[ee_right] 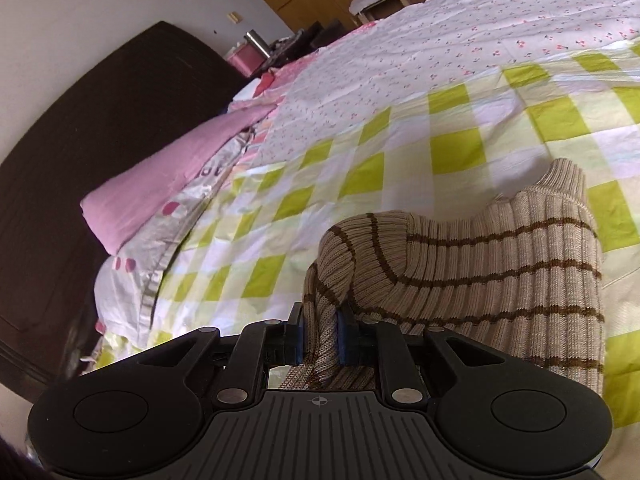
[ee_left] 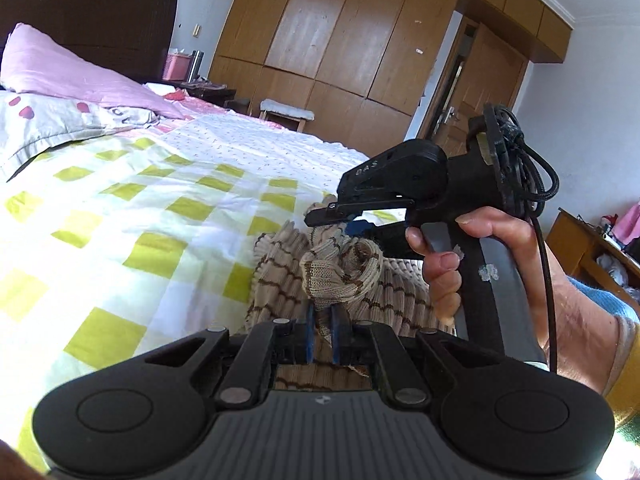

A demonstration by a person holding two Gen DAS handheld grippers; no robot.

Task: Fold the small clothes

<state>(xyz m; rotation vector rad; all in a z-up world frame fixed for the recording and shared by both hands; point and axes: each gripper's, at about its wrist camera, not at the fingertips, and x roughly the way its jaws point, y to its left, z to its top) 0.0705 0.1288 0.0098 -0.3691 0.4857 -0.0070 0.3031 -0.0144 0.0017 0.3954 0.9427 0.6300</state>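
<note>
Both grippers' fingers pinch the striped sweater.

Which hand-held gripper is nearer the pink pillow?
Left, as far as I can tell. Both the left hand-held gripper and the right hand-held gripper clamp the striped sweater, well short of the pink pillow.

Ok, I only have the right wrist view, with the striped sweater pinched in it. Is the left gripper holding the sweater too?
Observer: Yes, the left gripper is shut on a bunched fold of the striped sweater.
Operator: Where's the right one from there?
Observer: The right gripper sits just above and beyond that bunch.
Operator: Anything else near it?
Observer: The person's right hand is wrapped around its handle, with a black cable hanging behind.
</note>
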